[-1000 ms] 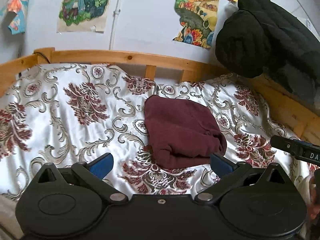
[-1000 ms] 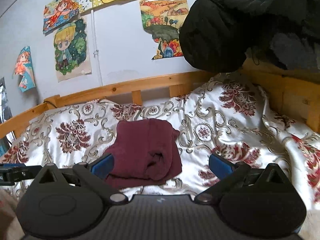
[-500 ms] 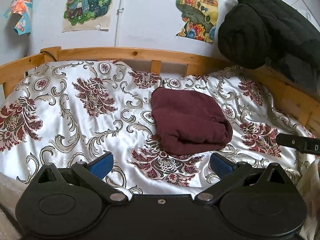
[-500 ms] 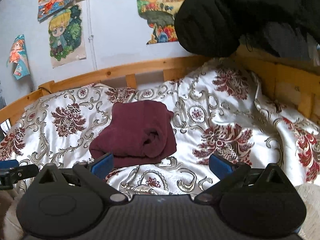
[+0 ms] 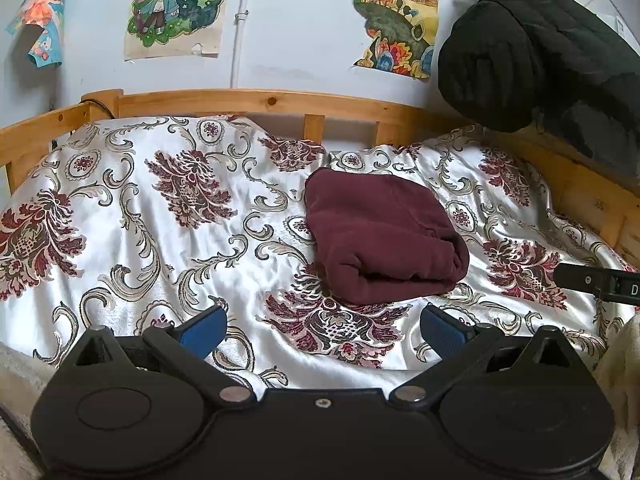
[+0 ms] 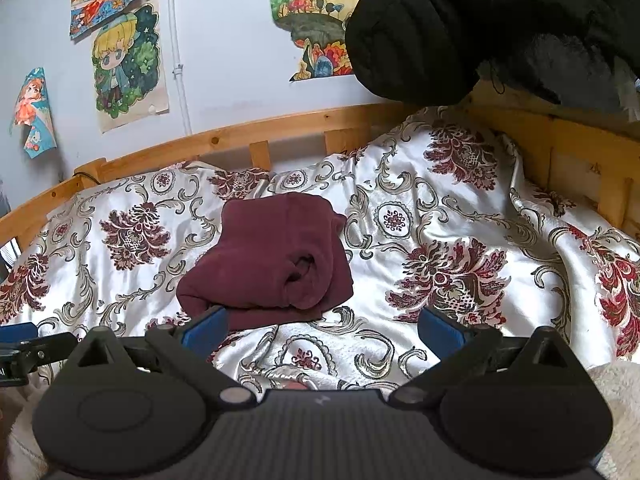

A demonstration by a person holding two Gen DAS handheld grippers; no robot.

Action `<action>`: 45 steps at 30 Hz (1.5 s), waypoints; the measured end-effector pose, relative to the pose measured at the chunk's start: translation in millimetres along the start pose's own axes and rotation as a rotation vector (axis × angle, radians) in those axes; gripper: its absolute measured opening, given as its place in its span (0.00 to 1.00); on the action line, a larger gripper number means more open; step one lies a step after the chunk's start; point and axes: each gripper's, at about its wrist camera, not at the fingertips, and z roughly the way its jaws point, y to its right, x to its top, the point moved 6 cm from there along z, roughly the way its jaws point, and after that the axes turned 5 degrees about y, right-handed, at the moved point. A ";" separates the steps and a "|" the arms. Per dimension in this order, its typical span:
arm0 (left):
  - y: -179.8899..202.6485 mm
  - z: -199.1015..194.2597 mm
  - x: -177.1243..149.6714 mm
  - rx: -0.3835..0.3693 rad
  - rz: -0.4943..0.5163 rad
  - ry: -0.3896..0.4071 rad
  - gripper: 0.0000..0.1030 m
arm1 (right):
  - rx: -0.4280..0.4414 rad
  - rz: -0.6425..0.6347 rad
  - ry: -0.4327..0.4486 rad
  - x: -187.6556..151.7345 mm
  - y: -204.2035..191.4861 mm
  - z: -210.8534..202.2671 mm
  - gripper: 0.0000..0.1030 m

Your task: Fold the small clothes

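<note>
A folded maroon garment (image 5: 380,236) lies in a compact bundle on the floral satin bedspread (image 5: 160,240). It also shows in the right wrist view (image 6: 276,256). My left gripper (image 5: 322,332) is open and empty, held back from the garment near the front of the bed. My right gripper (image 6: 322,330) is open and empty too, its left blue pad (image 6: 206,328) just in front of the garment's near edge. The right gripper's finger shows at the right edge of the left wrist view (image 5: 596,280).
A wooden bed rail (image 5: 256,104) runs along the back and right. A black quilted jacket (image 5: 540,48) hangs at the upper right over the rail. Posters (image 5: 176,8) hang on the wall. A cream fleece blanket (image 6: 624,408) lies at the front.
Both grippers have drawn back and up from the folded garment, so it now sits farther away. The garment has not moved. Both stay open.
</note>
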 end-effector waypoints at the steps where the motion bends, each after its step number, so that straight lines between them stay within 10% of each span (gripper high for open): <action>1: -0.1 0.0 0.0 0.000 0.000 0.000 0.99 | 0.000 0.000 0.000 0.0 0.1 0.0 1.00; 45: -1.3 1.7 -3.2 0.006 -0.003 -0.007 0.99 | -0.001 0.000 -0.002 -0.2 0.0 0.4 1.00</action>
